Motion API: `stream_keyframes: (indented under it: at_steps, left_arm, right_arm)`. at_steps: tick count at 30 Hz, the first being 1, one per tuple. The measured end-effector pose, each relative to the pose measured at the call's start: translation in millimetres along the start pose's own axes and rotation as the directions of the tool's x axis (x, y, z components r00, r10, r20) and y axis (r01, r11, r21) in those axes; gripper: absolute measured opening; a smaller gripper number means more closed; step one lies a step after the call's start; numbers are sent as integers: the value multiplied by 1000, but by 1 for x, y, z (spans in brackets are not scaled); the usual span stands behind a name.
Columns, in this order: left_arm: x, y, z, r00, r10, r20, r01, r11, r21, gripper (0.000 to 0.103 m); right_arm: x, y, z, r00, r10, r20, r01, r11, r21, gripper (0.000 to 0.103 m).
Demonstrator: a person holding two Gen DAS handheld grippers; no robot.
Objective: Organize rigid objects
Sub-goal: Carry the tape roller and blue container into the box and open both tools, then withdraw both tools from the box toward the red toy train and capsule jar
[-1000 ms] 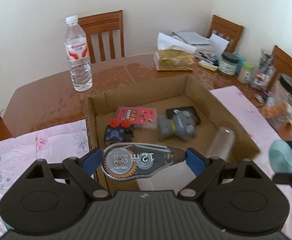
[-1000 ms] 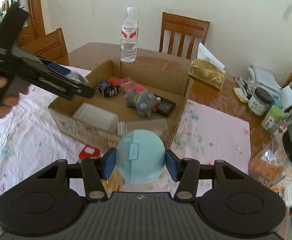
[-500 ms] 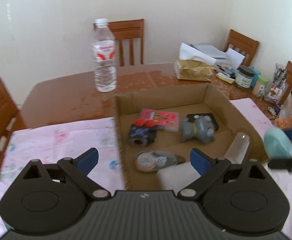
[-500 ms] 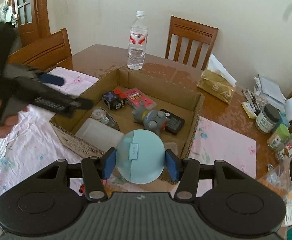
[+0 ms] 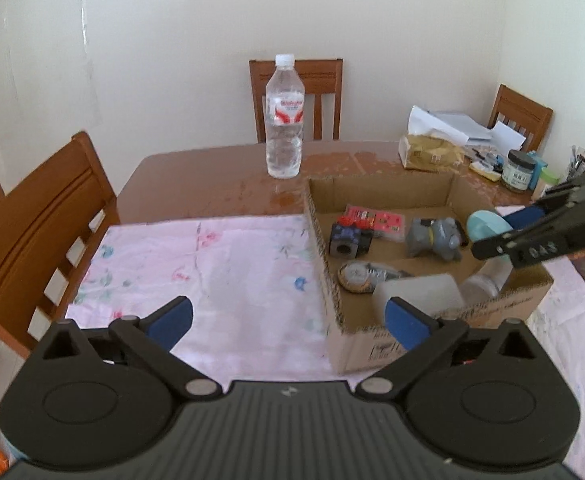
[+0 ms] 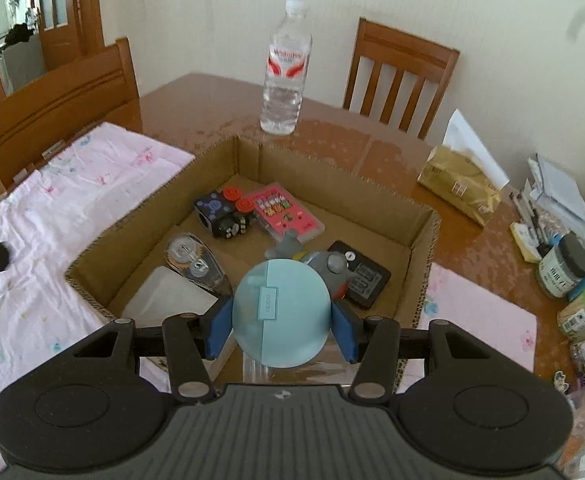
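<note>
A cardboard box (image 5: 444, 320) (image 6: 416, 216) sits on the table. In it lie a clear correction tape dispenser (image 5: 366, 275) (image 6: 194, 260), a black cube toy with red knobs (image 6: 222, 212), a pink card (image 6: 288, 212), a grey toy figure (image 5: 434, 236), a black device (image 6: 362, 278) and a white plastic container (image 5: 420, 296). My right gripper (image 6: 280, 316) is shut on a round light-blue case (image 6: 280, 312) (image 5: 486, 226) and holds it over the box's near side. My left gripper (image 5: 288, 320) is open and empty, over the pink cloth left of the box.
A water bottle (image 5: 284, 116) stands behind the box. A gold tissue pack (image 6: 458, 184), jars (image 6: 560, 268), pens and papers crowd the table's right side. Wooden chairs (image 5: 40, 232) surround the table. A pink floral cloth (image 5: 212, 260) covers the near table.
My left gripper opened and dropped the correction tape into the box, then drew back to the left. My right gripper carried the blue case forward over the box.
</note>
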State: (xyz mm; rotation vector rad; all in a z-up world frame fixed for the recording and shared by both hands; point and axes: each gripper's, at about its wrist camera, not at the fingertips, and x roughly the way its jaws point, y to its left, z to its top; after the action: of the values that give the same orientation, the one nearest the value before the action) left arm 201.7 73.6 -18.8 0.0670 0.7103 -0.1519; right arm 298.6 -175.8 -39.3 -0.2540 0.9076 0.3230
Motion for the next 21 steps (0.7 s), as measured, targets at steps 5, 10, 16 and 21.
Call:
stream_keyframes:
  at_steps: [5,10,16,21]
  left_arm:
    - [-3,1,-14,1000,1,-31,-1,1000,10,102]
    - [-4,-2,-21,999,-5,-47,5,1000,15,102]
    - [-5,-11,-25,998,-16,-64,18,999,31,102]
    - [-6,-18,-29,997,-22,-73,27,998,59,102]
  right_arm:
    - [12,-2,2,1000,7,-19,-7,999,42,65]
    - [-3,-2,3,999,-5,33,3,998,60,103]
    - [-20,-3,-5,999,-25,34,21,994,111,103]
    - [-35,-3,-25,999,-41,33,35,986,164,103]
